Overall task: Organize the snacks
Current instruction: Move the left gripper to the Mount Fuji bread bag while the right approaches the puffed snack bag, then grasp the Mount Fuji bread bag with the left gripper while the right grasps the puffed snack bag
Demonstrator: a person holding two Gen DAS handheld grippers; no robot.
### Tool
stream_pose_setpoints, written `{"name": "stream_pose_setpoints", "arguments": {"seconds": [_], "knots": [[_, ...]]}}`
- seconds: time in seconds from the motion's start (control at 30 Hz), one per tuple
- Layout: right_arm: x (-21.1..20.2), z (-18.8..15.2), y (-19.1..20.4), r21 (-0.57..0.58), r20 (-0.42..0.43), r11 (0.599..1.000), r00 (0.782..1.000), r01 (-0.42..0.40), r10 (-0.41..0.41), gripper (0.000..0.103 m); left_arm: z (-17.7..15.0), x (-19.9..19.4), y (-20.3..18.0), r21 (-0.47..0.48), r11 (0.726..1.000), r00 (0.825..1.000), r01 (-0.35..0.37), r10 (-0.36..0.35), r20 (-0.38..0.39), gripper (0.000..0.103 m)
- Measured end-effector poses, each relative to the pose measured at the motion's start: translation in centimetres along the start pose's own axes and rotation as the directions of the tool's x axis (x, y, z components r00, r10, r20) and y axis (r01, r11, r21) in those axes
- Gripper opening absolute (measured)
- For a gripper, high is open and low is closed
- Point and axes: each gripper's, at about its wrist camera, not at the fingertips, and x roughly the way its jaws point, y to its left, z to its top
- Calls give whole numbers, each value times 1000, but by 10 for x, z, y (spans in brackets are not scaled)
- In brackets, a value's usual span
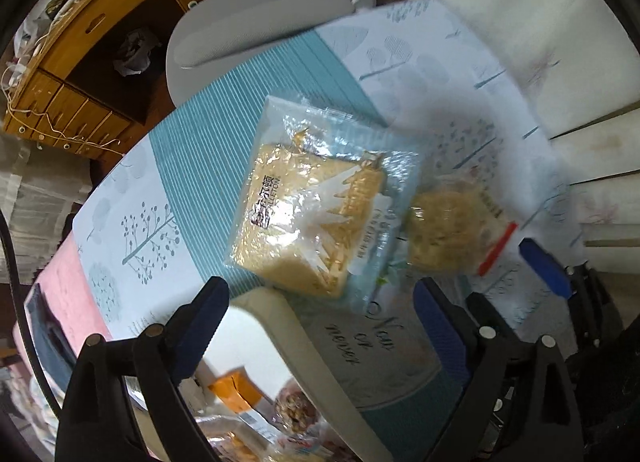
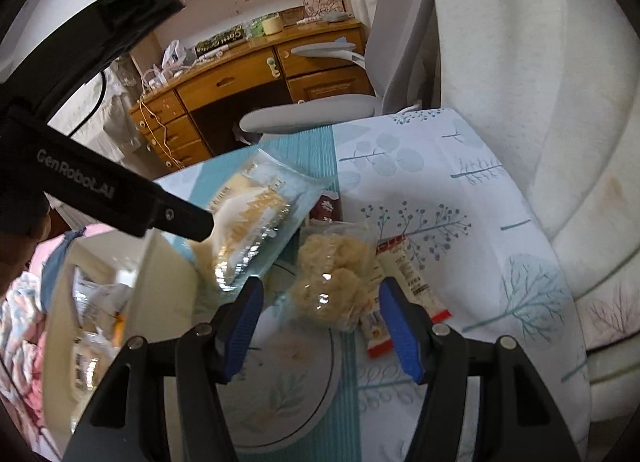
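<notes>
Nearest us, the left gripper (image 1: 320, 326) hangs wide and empty over the cream bin's rim (image 1: 280, 326). Beyond that rim lies the toast packet (image 1: 320, 198). Beside it, our right gripper (image 2: 320, 326), half-spread, touches nothing, the clear snack bag (image 2: 332, 278) just ahead.

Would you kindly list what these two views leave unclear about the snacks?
- Snacks in the cream bin: right wrist view, bin wall hides most.
- Dark red packet: bread package covers it.
- Red-edged sachet: left wrist view, motion-blurred, print unreadable.
</notes>
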Motion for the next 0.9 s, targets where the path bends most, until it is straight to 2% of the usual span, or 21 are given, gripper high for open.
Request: {"name": "stream_pose_setpoints", "arguments": {"seconds": [0.3,0.5,0.57,0.7,0.83,0.9], "knots": [[30,-3,2,-114,-26,993,999,39,-42,61,28,42,-1,8,999,995,-51,51,-86,93],[40,-3,6,-185,-38,982,998,43,-50,61,42,62,5,-12,999,991,-43,41,-125,93],[44,-3,7,-192,-45,981,998,31,-40,61,46,68,7,-24,999,990,-26,23,-136,97],[54,-2,9,-199,-75,980,997,14,-29,61,52,80,14,-45,999,988,-9,2,-153,98],[58,-2,10,-202,-83,979,997,-7,-10,60,58,87,15,-42,999,989,-23,16,-150,103],[61,-1,8,-198,-89,980,996,-9,-8,56,59,89,15,-44,999,989,-31,25,-143,103]]}}
